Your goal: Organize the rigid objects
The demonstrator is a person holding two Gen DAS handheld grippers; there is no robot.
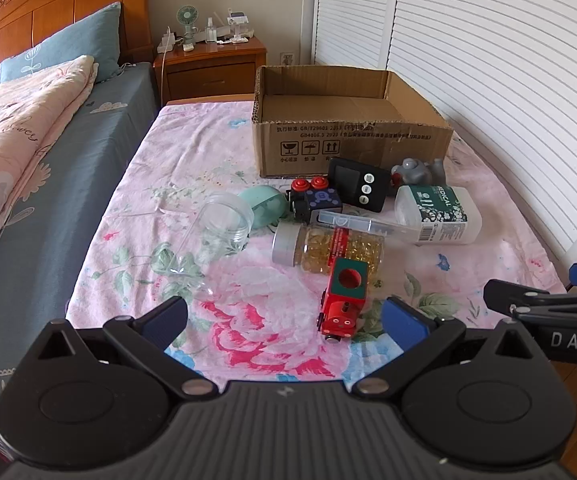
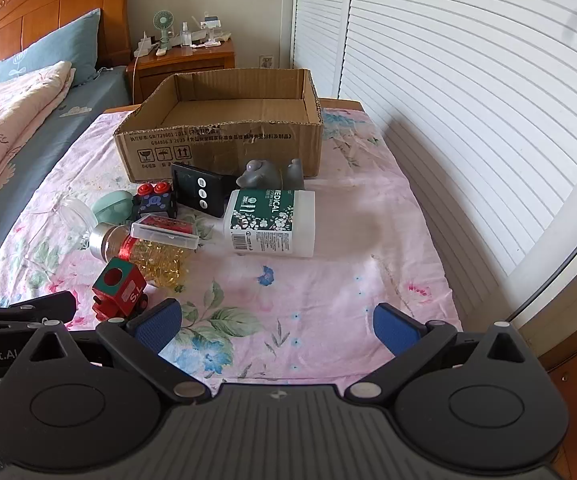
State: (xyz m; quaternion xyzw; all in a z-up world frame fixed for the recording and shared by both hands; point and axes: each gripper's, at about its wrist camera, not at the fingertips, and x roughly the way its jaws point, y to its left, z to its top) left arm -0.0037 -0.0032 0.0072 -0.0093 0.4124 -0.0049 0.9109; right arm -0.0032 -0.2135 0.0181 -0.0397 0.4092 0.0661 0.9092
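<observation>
An open cardboard box (image 1: 348,148) (image 2: 224,148) stands at the far side of a floral-covered table. In front of it lie a red toy train (image 1: 342,304) (image 2: 120,292), a bottle of yellow capsules (image 1: 328,248) (image 2: 148,256), a white medical bottle (image 1: 436,216) (image 2: 272,222), a black device (image 1: 358,184) (image 2: 200,190), a grey figure (image 1: 412,170) (image 2: 264,174), a dark toy with red knobs (image 1: 314,200) (image 2: 154,200), a clear jar (image 1: 224,226) and a green case (image 1: 264,210). My left gripper (image 1: 284,320) is open, just short of the train. My right gripper (image 2: 274,326) is open over bare cloth.
A bed with a pink quilt (image 1: 20,128) runs along the left. A wooden nightstand (image 1: 212,64) with a small fan stands behind the table. White louvred doors (image 1: 488,60) close off the right side. A small clear flat case (image 2: 164,232) rests on the capsule bottle.
</observation>
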